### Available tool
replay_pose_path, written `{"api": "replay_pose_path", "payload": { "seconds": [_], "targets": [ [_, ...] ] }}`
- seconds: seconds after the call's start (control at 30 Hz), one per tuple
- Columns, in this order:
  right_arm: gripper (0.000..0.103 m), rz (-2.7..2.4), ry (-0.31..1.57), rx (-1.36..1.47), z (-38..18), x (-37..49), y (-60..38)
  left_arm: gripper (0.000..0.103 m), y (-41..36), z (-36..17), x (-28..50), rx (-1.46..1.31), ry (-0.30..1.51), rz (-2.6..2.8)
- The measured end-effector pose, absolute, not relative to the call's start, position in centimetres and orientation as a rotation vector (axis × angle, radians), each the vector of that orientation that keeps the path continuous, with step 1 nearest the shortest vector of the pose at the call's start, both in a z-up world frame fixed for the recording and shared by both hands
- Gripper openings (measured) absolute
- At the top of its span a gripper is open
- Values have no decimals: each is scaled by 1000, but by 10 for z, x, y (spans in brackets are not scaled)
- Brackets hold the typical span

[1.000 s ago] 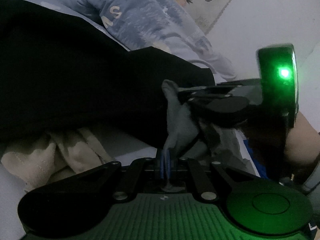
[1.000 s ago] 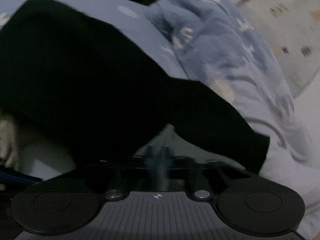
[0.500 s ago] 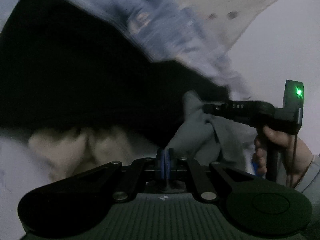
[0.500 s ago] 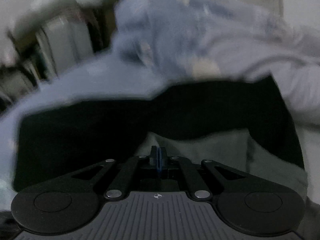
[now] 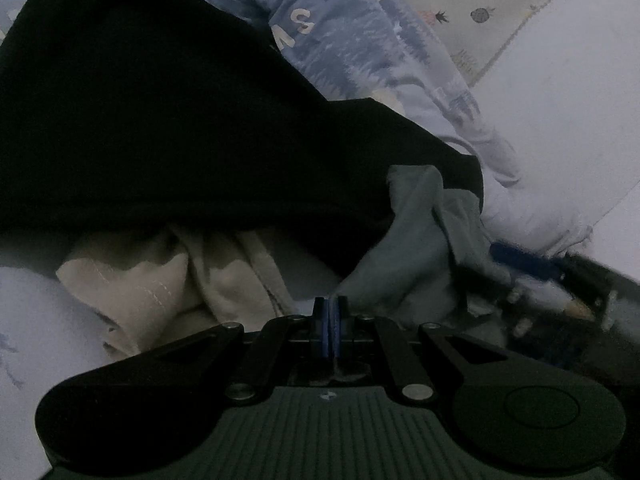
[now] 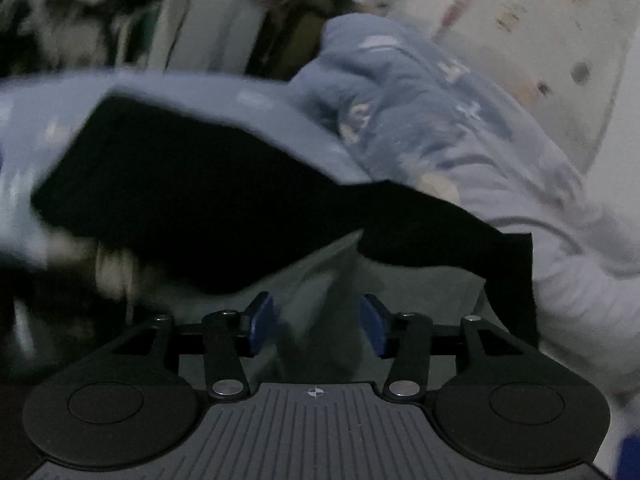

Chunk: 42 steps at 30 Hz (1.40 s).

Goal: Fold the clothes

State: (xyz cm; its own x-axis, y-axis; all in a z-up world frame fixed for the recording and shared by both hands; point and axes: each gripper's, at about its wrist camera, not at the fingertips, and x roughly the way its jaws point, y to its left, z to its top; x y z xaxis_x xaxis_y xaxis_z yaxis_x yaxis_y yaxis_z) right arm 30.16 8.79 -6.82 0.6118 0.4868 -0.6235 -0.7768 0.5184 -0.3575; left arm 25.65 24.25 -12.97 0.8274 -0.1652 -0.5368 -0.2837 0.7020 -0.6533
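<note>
A grey garment [image 5: 420, 248] lies bunched under the edge of a large black garment [image 5: 180, 120]. My left gripper [image 5: 330, 320] is shut, and a corner of the grey garment runs into its blue pads. In the right wrist view the right gripper [image 6: 316, 324] has its jaws opening. The grey garment [image 6: 324, 292] rises loosely between its blue pads [image 6: 262, 320] and neither pad presses on it. The black garment [image 6: 220, 208] lies just beyond. The right gripper [image 5: 536, 276] also shows blurred at the right of the left wrist view.
A light blue printed garment [image 5: 340, 40] is heaped behind the black one, also seen as a blue heap [image 6: 420, 120]. A beige cloth [image 5: 160, 280] lies crumpled at the left. White bedding [image 5: 560, 120] spreads to the right, with a patterned mat [image 5: 500, 0] beyond. Furniture [image 6: 208, 32] stands at the back.
The right gripper has opened and let go of the grey garment, and it has dropped low to the right in the left wrist view. The left gripper stays shut on the cloth.
</note>
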Motion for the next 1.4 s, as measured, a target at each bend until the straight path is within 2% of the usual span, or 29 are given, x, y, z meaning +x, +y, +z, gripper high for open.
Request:
{"api": "replay_pose_path", "payload": {
  "seconds": [0.07, 0.13, 0.37, 0.5, 0.67, 0.7, 0.73, 0.77, 0.9, 1.07, 1.1, 1.23, 1.37, 1.4],
  "targets": [
    [50, 760, 457, -747, -78, 297, 90, 7, 242, -130, 259, -799, 607, 74],
    [40, 714, 476, -714, -76, 313, 84, 7, 241, -130, 261, -795, 606, 80],
    [41, 505, 586, -482, -59, 399, 40, 7, 238, -130, 262, -770, 616, 91],
    [42, 617, 530, -458, -44, 375, 34, 7, 237, -131, 263, -752, 616, 97],
    [45, 880, 489, -627, -60, 334, 76, 7, 235, -129, 262, -736, 611, 100],
    [43, 894, 497, -639, -65, 337, 83, 7, 235, -129, 262, -733, 611, 101],
    [12, 898, 517, -624, -68, 345, 87, 7, 235, -129, 262, -731, 612, 102],
    [5, 892, 532, -615, -70, 353, 91, 7, 234, -129, 262, -726, 612, 104],
    [2, 749, 585, -535, -58, 400, 82, 7, 233, -130, 262, -716, 613, 112],
    [5, 642, 633, -370, -28, 439, 35, 7, 233, -129, 263, -707, 613, 114],
    [9, 649, 634, -357, -23, 436, 23, 7, 233, -129, 263, -705, 613, 115],
    [39, 609, 675, -296, -22, 411, -37, 8, 232, -128, 263, -680, 612, 119],
    [44, 433, 704, -196, -31, 383, -117, 12, 229, -124, 263, -607, 603, 148],
    [48, 366, 708, -161, -33, 375, -139, 13, 227, -123, 263, -579, 600, 170]
  ]
}}
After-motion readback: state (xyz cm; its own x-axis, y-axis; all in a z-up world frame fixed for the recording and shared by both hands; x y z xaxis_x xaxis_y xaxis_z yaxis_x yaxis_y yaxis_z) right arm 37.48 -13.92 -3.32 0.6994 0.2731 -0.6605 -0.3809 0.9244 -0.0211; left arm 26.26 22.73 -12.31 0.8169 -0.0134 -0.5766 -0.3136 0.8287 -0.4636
